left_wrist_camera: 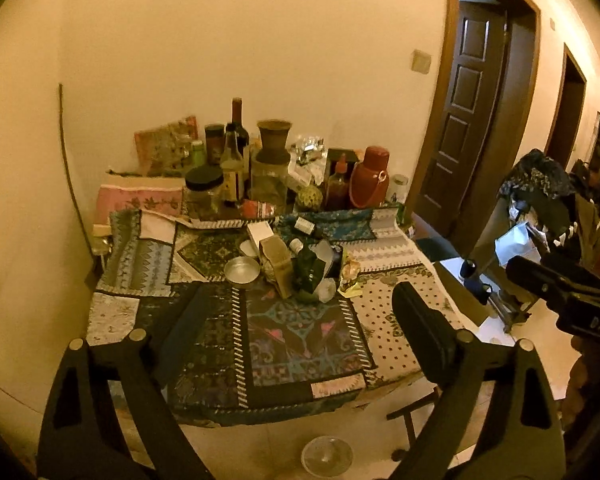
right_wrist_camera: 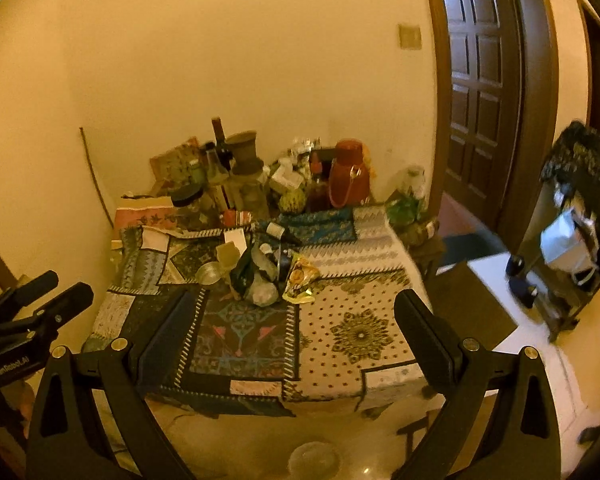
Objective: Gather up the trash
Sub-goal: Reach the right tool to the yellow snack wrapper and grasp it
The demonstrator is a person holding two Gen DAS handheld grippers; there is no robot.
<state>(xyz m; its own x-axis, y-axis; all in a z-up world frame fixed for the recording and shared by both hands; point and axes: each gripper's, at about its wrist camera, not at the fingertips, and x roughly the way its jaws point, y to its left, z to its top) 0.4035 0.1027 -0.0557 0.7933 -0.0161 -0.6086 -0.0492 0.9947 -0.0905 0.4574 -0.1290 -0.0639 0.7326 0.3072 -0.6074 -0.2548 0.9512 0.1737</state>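
Left wrist view: left gripper spread wide, holding nothing, hovering above the near part of a patchwork-covered table. At mid-table, a trash pile: crumpled wrappers, a tan carton, small bottles, contents hard to make out; just left of it, a shallow metal bowl, apparently empty. Along the back wall, crowded jars and bottles, among them a black-lidded jar with unclear fill and a red flask. Right gripper cut off at the right edge. Below the near table edge, bare floor with a clear round lid or dish, blurred. Right wrist view: right gripper likewise wide apart and empty, over the same near cloth, well short of the pile. Yellow snack wrapper lying at the pile's right side, touching it. Left gripper partly seen at the left edge, fingers parted. Right of the table, open floor toward a dark door; cluttered rack at far right, smeared.
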